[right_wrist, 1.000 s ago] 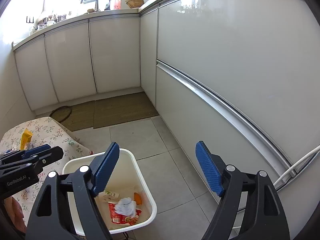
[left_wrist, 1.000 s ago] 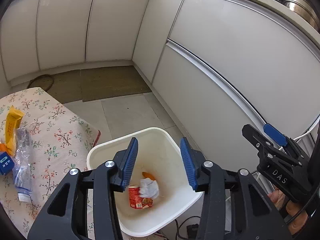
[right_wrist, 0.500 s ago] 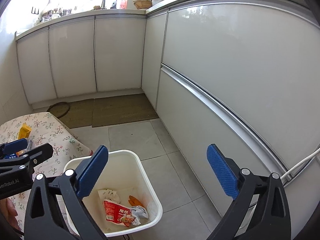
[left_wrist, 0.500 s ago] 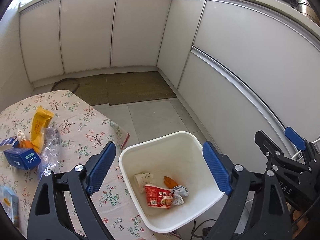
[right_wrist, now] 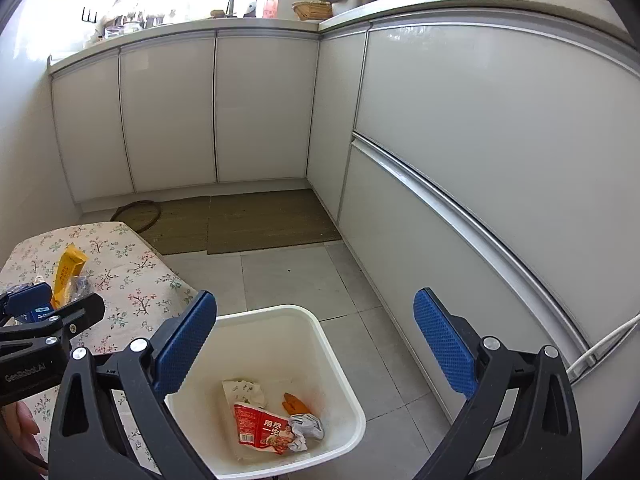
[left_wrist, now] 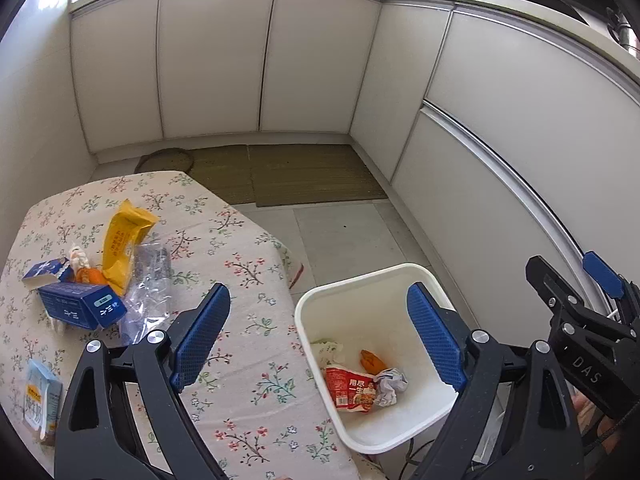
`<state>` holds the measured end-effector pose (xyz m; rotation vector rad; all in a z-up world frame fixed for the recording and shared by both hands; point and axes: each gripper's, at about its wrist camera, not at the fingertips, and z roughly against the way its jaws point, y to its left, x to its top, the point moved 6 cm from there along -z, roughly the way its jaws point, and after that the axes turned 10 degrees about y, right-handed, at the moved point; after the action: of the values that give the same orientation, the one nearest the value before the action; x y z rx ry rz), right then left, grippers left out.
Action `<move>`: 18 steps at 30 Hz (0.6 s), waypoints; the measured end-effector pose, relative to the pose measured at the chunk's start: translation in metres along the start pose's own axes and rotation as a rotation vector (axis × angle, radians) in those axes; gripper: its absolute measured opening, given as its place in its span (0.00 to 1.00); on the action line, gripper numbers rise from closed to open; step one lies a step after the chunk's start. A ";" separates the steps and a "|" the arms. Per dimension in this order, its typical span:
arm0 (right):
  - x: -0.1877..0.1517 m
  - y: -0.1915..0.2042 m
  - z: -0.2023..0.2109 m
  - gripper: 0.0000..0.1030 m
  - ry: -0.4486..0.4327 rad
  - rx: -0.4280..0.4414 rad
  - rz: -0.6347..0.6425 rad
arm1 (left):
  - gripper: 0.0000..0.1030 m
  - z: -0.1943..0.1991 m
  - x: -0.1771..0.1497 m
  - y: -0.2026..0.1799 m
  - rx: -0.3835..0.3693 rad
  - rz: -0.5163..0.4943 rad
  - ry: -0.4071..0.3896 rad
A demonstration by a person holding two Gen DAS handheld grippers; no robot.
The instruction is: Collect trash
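A white bin [left_wrist: 424,280] stands on the floor beside the floral-cloth table [left_wrist: 248,360]; it also shows in the right wrist view [right_wrist: 344,384]. It holds a red packet [left_wrist: 352,392], crumpled paper [left_wrist: 388,386], an orange piece and a white wrapper. On the table lie a yellow wrapper [left_wrist: 120,244], a blue carton [left_wrist: 80,308], a clear plastic bottle [left_wrist: 150,292] and a small carton [left_wrist: 40,400]. My left gripper [left_wrist: 318,336] is open and empty above the table edge and bin. My right gripper [right_wrist: 314,344] is open and empty above the bin.
White kitchen cabinets [right_wrist: 480,140] run along the back and right. Brown mats [right_wrist: 260,220] lie on the tiled floor. A white cable [right_wrist: 600,348] hangs at the right cabinet. The other gripper shows at each view's edge.
My left gripper opened wide and swung left and back, bringing the table trash into view. A white wrapper now lies in the bin. My right gripper rose slightly.
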<state>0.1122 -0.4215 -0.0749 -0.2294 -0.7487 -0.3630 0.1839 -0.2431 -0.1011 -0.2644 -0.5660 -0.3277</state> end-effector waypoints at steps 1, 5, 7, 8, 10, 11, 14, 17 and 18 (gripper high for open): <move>0.001 0.004 0.000 0.93 0.001 0.005 0.002 | 0.84 0.000 0.000 0.006 0.005 0.011 0.005; 0.004 0.025 0.002 0.93 0.003 0.030 0.026 | 0.84 0.005 0.000 0.026 0.019 0.045 0.006; 0.006 0.038 0.003 0.93 0.002 0.043 0.043 | 0.84 0.009 0.001 0.035 0.027 0.058 0.003; 0.007 0.043 0.004 0.93 0.001 0.047 0.049 | 0.84 0.011 0.002 0.040 0.032 0.065 0.001; 0.008 0.057 0.006 0.93 0.000 0.061 0.063 | 0.84 0.015 0.002 0.048 0.041 0.078 -0.004; 0.009 0.063 0.006 0.93 0.000 0.066 0.069 | 0.84 0.018 0.002 0.053 0.046 0.083 -0.006; 0.009 0.081 0.008 0.93 0.001 0.078 0.088 | 0.84 0.024 0.000 0.068 0.066 0.102 -0.011; 0.008 0.095 0.009 0.93 0.002 0.090 0.105 | 0.84 0.030 -0.002 0.084 0.086 0.126 -0.012; 0.008 0.101 0.010 0.93 0.003 0.095 0.113 | 0.84 0.032 -0.003 0.089 0.092 0.132 -0.013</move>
<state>0.1518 -0.3282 -0.0697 -0.1803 -0.7450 -0.2199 0.1993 -0.1504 -0.0902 -0.2145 -0.5719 -0.1715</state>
